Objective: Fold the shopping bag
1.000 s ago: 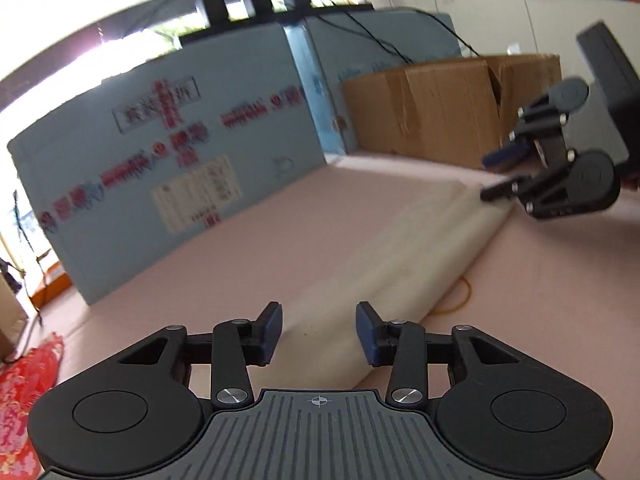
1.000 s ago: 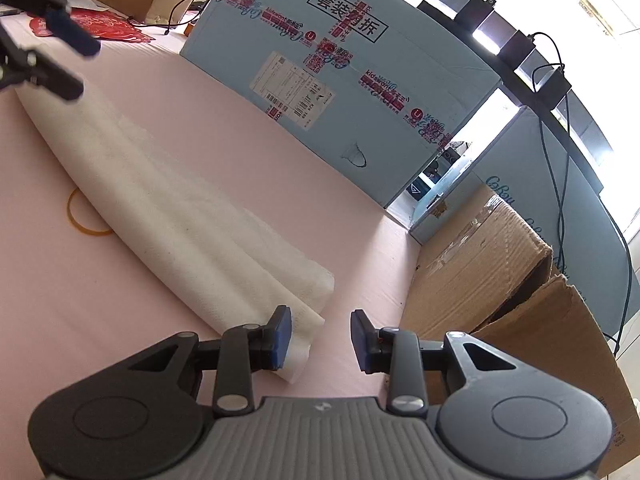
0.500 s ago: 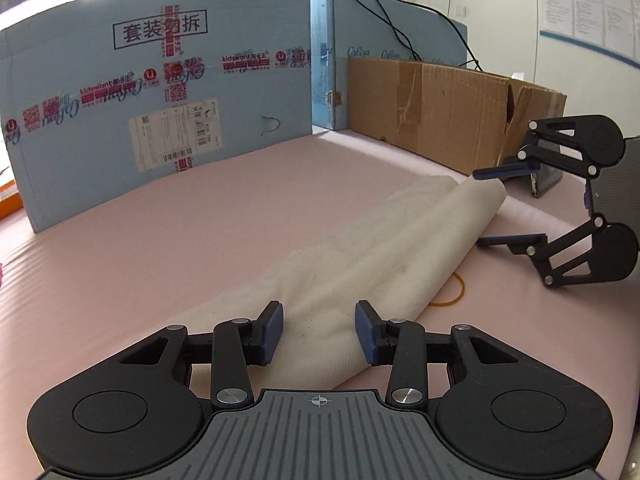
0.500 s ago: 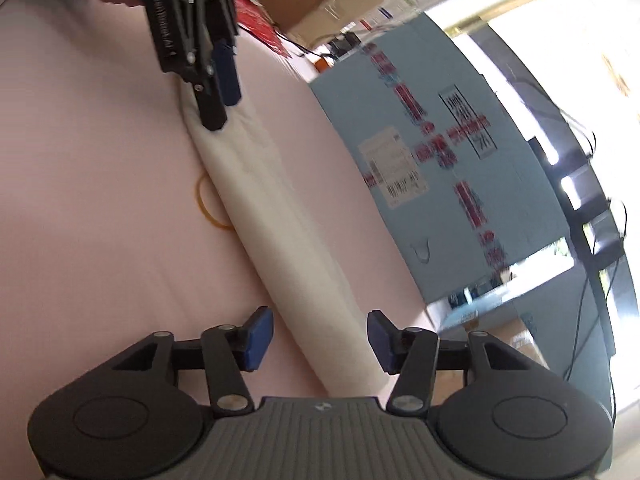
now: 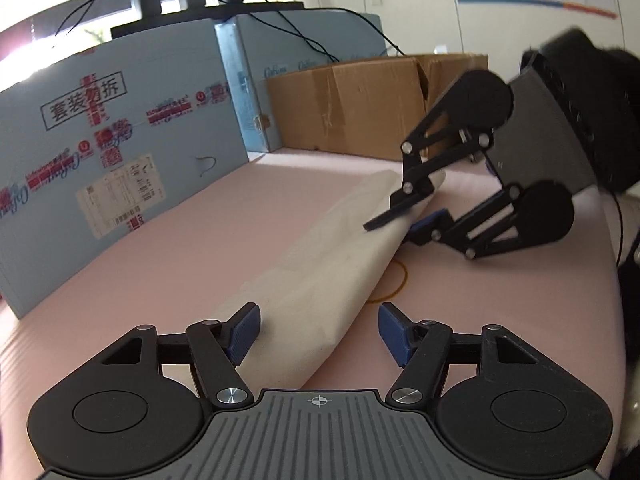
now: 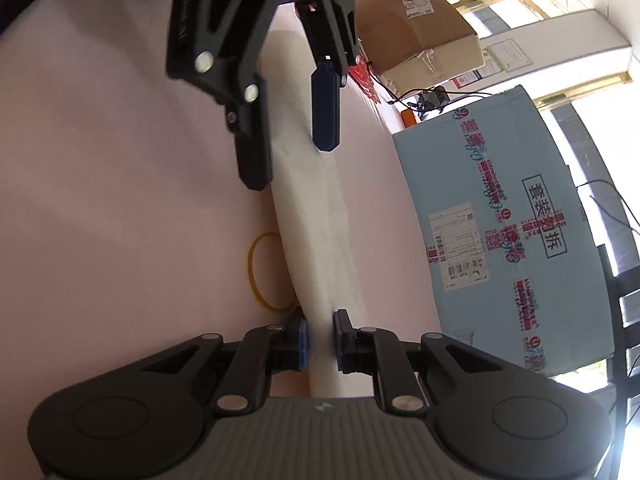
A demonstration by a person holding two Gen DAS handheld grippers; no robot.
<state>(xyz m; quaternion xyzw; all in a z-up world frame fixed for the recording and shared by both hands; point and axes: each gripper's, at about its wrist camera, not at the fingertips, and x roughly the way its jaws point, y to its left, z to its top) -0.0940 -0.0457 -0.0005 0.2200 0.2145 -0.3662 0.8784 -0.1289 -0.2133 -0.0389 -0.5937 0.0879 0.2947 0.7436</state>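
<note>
The cream shopping bag [image 5: 320, 264], folded into a long narrow strip [image 6: 316, 216], lies on the pink table [image 5: 200, 240]. My left gripper [image 5: 319, 334] straddles the bag's near end. Its jaws are opening, and the right pad stands clear of the cloth. In the right wrist view the left gripper [image 6: 290, 140] hangs over the far end of the strip. My right gripper [image 6: 320, 338] is turned on its side at the other end. Its jaws are closing, and the pads pinch the fabric between them. It also shows in the left wrist view as the right gripper [image 5: 404, 220].
A yellow rubber band [image 6: 260, 272] lies on the table against the bag's side, partly under it [image 5: 396, 284]. Blue printed boxes [image 5: 112, 152] and a brown cardboard box [image 5: 352, 108] wall the table's far edge. A second cardboard box [image 6: 412, 28] stands beyond the left gripper.
My right gripper has rolled onto its side and narrowed onto the end of the bag. My left gripper's jaws have spread wider around the near end.
</note>
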